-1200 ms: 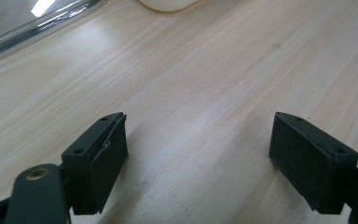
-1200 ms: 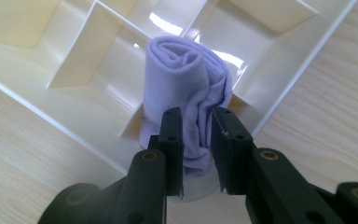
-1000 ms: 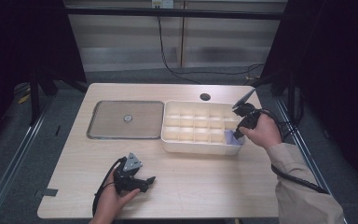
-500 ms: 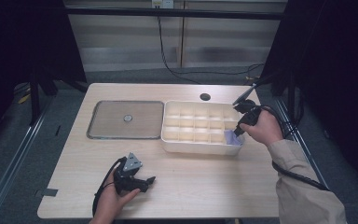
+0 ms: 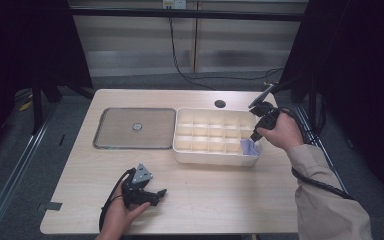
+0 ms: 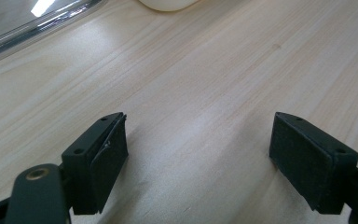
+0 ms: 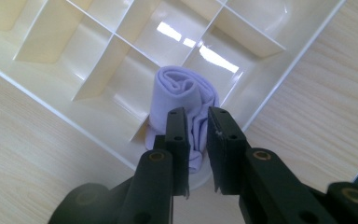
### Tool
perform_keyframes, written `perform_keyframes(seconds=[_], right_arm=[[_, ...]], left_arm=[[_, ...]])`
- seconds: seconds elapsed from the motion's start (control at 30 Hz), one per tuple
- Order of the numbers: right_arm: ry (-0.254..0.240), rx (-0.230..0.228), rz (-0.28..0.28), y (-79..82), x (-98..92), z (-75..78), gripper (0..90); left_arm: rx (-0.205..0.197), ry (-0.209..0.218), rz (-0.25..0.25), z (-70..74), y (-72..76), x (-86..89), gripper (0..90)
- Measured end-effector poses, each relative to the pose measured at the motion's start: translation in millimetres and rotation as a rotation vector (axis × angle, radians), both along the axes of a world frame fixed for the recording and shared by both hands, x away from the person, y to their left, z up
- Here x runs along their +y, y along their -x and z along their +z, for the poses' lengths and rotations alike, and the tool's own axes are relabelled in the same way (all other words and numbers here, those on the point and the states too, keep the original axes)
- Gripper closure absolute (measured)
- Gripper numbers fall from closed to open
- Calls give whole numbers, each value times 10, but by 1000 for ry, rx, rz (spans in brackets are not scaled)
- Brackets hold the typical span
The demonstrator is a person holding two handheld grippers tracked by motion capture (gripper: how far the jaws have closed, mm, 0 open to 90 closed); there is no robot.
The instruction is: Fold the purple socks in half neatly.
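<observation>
The high view looks forward and down from above the person's side, taking in the whole tabletop (image 5: 220, 195) from some way off. The left gripper view sits low on the left hand-held gripper (image 6: 198, 158), very near the bare wood ahead of its jaws. The right gripper view looks steeply down along the right hand-held gripper (image 7: 197, 140) into the divided tray (image 7: 98, 60) just beyond it. The high view shares that tray (image 5: 215, 157).

A person in a beige long sleeve (image 5: 330, 200) holds two black handheld tools with square padded jaws and brass-coloured pivot screws, the left tool (image 5: 152, 195) topped by a grey three-cornered plate, each trailing a black cable.
</observation>
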State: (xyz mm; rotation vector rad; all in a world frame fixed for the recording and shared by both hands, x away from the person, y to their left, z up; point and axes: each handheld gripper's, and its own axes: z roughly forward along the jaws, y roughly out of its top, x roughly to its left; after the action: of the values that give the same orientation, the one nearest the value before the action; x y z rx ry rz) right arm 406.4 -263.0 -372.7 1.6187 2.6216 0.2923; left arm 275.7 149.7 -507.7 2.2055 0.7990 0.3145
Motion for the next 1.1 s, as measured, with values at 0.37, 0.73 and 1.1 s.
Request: perform_keyframes(seconds=[0.37, 0.73, 1.1], right_arm=[[-23, 29, -10, -50, -37, 8, 900], [-25, 41, -16, -93, 0, -85, 900], [-27, 35, -16, -125, 31, -156, 900]], left_arm=[[0, 0, 0, 0, 0, 0, 187], [1, 0, -1, 0, -1, 1, 185], [1, 1, -1, -1, -1, 0, 185]])
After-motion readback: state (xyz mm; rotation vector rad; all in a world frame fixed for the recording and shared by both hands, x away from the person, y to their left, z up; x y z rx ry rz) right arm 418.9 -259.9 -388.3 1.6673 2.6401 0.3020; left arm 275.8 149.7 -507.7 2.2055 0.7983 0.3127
